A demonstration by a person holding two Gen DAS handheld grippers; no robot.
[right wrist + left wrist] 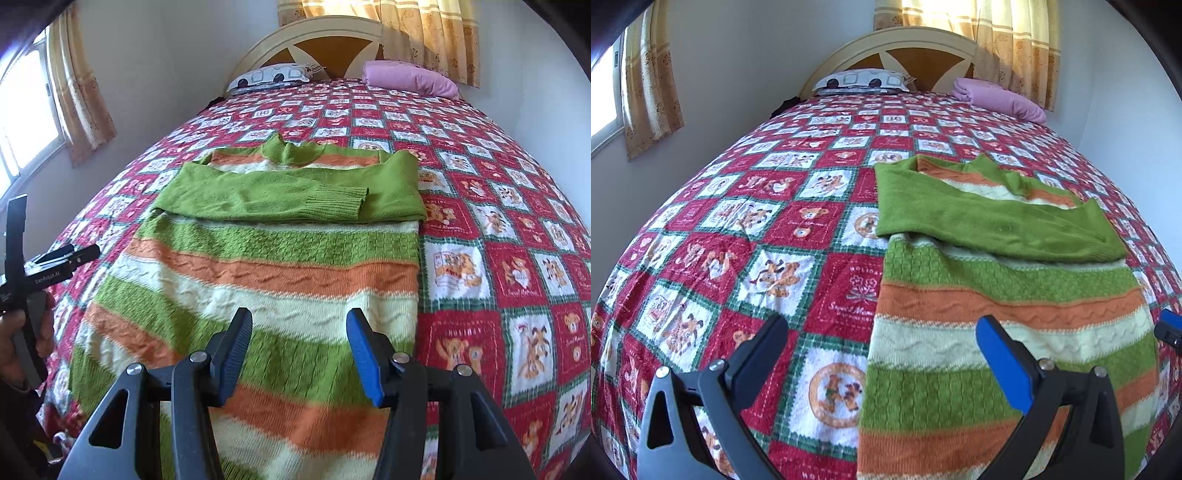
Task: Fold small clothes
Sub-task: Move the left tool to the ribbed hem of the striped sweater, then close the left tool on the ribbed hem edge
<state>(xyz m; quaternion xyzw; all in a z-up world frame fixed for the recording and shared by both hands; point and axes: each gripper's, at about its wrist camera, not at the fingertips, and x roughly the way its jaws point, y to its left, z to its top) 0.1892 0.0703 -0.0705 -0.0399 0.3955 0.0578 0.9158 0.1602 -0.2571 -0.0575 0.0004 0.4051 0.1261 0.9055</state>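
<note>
Right gripper (299,354): nearest item; black frame, blue-padded fingers spread apart, holding nothing. It hovers over the near hem region of the garment, right of centre.
Left gripper (882,358): fingers spread wider, empty. One finger is over bare bedspread, the other over the garment; the garment's left edge runs between them.
Garment: knitted sweater in green, orange and cream stripes (280,273), lying flat on the bed with both plain green sleeves (258,195) already folded across the chest, one cuff overlapping the other.
Long axis: hem near, collar far, running straight away from both sets of fingers.
Position relative to fingers: the hem lies below and just ahead of both grippers; the sleeve band is well beyond, the collar farther still.
Nearer hand: judged about equal; the right sits over the body, the left at the left edge.
Next step (judgement): the hem likely needs taking at both near corners and carrying toward the collar. The right gripper would need to shift right to reach its corner.
Edges: the right side edge lies straight; the left edge is slightly wavy.
Open room: red, white and green patchwork bedspread (775,221) lies bare on both sides and beyond the collar.
Far end: patterned white pillow (273,75) and pink folded cloth (410,79) at the headboard, well apart from the sweater.
</note>
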